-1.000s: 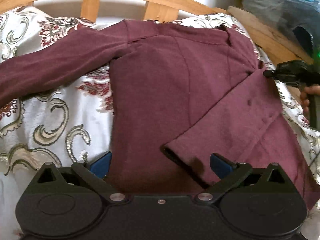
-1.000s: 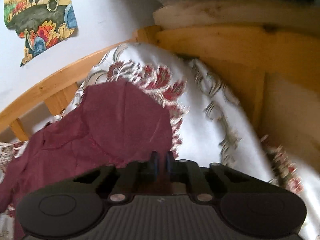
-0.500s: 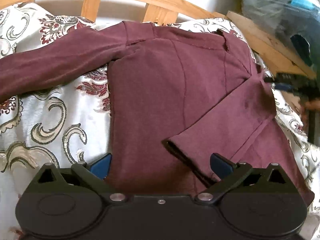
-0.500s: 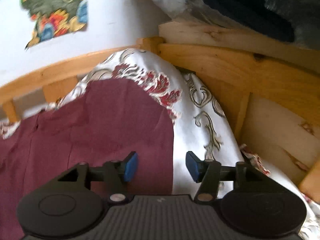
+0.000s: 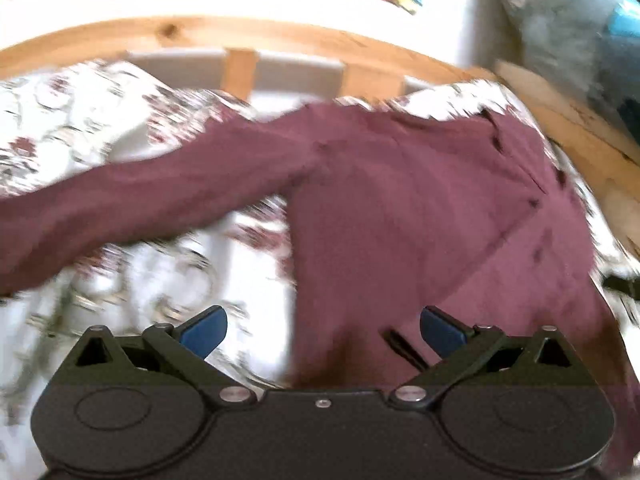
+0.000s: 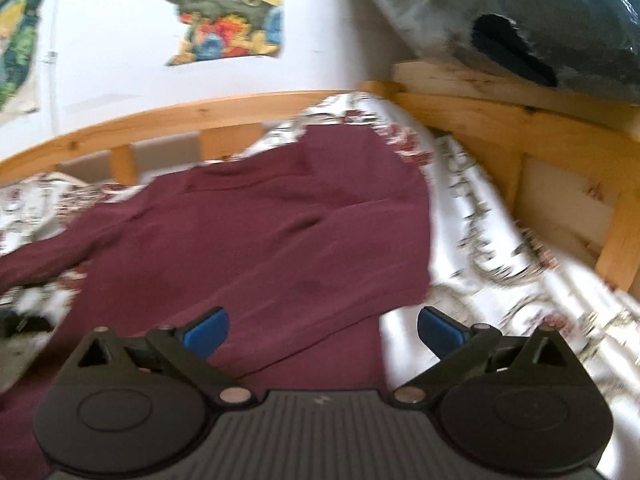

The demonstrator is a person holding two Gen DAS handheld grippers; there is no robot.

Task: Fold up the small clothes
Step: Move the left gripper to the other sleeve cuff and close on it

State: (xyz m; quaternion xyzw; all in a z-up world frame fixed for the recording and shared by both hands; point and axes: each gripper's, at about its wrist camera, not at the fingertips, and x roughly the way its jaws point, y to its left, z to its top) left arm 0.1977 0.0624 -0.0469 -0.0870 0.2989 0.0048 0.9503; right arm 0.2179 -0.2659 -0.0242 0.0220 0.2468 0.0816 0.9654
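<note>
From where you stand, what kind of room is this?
Most likely a bedroom. A maroon long-sleeved top lies on a floral bedspread, a wooden bed frame runs behind it, and a colourful picture hangs on the white wall.

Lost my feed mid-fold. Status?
Left gripper open, right gripper just opened, both empty. Shirt flat, one sleeve folded in, other sleeve out. Nothing blocking.

Motion blur smears the bedspread (image 5: 132,280) pattern, and the maroon top's (image 5: 400,220) outstretched sleeve runs past the left edge
</note>
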